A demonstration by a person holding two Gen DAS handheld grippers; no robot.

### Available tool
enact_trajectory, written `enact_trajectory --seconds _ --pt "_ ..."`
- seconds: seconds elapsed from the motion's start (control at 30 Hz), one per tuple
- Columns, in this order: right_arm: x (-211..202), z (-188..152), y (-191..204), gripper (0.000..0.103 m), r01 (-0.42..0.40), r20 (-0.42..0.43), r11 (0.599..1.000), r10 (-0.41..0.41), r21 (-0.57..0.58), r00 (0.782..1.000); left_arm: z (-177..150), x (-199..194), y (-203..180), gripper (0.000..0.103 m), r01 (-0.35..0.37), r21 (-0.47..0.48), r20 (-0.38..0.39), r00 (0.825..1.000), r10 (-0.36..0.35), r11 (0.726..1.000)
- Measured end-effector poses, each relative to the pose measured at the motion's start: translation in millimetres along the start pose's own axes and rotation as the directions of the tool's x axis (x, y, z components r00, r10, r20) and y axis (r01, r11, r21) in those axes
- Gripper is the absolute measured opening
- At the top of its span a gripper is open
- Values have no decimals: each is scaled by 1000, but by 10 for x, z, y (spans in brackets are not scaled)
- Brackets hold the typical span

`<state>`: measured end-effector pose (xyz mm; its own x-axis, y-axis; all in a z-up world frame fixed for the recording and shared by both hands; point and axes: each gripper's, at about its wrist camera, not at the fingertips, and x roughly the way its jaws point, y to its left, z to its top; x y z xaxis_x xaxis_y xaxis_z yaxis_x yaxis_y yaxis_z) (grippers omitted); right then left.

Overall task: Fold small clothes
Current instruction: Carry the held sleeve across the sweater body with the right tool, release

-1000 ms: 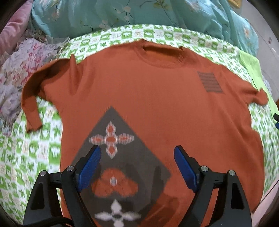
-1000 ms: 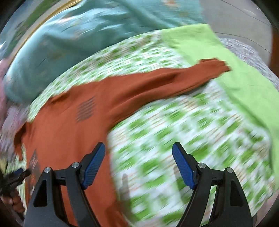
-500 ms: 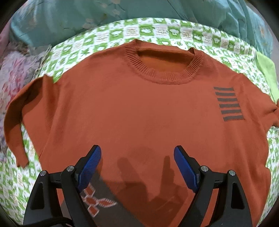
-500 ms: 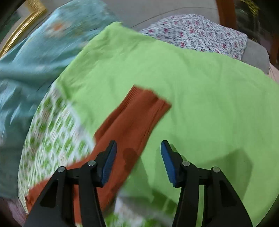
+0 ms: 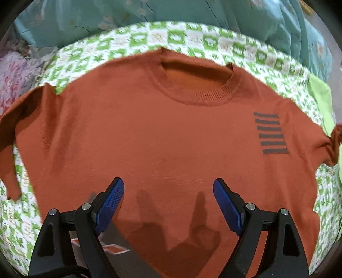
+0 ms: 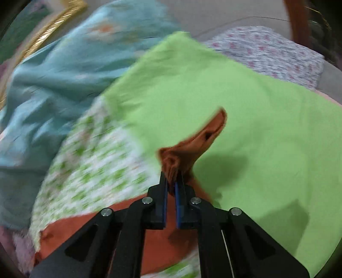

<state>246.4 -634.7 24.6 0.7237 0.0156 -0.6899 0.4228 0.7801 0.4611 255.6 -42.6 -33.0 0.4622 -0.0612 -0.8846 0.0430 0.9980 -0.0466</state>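
Note:
A rust-orange sweater [image 5: 162, 132] lies front up on a green-and-white checked bedspread [image 5: 192, 40], collar away from me, with grey stripes on the right chest. My left gripper [image 5: 168, 203] hangs open and empty above its lower middle. Its left sleeve [image 5: 8, 162] is folded down at the left edge. In the right wrist view my right gripper [image 6: 171, 188] is shut on the sweater's right sleeve [image 6: 192, 145] near the cuff and lifts it above a lime green cloth [image 6: 256, 128].
A teal flowered quilt [image 5: 106, 15] is bunched along the far side and also shows in the right wrist view [image 6: 53, 74]. Pink flowered fabric [image 5: 15, 72] lies at the left. A white pillow with small red flowers [image 6: 277, 55] lies beyond the lime cloth.
My right gripper closed on the right sleeve cuff and raised it off the lime cloth. The left gripper drifted up the sweater towards the collar and stayed open.

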Motion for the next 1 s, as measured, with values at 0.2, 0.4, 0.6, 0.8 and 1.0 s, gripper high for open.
enact_trajectory --seconds 0.2,0.4,0.6,0.8,1.0 --pt "51 -830 1256 7 -266 -174 959 246 -98 953 -91 -182 401 86 12 -30 3 1000 -12 999" --pt "337 -1844 2443 7 -485 -410 867 404 -115 818 -254 -327 792 86 29 -110 3 1000 -28 994" --pt "518 -2633 3320 7 -635 -583 764 469 -109 664 -361 -418 1122 86 80 -175 11 997 -79 981" --pt "742 -3070 3628 12 -663 -685 737 418 -128 597 -316 -380 1238 86 149 -225 10 989 -151 963" --pt "730 -2984 3454 32 -641 -680 763 429 -78 594 -126 -89 1126 86 207 -269 -35 974 -225 941"
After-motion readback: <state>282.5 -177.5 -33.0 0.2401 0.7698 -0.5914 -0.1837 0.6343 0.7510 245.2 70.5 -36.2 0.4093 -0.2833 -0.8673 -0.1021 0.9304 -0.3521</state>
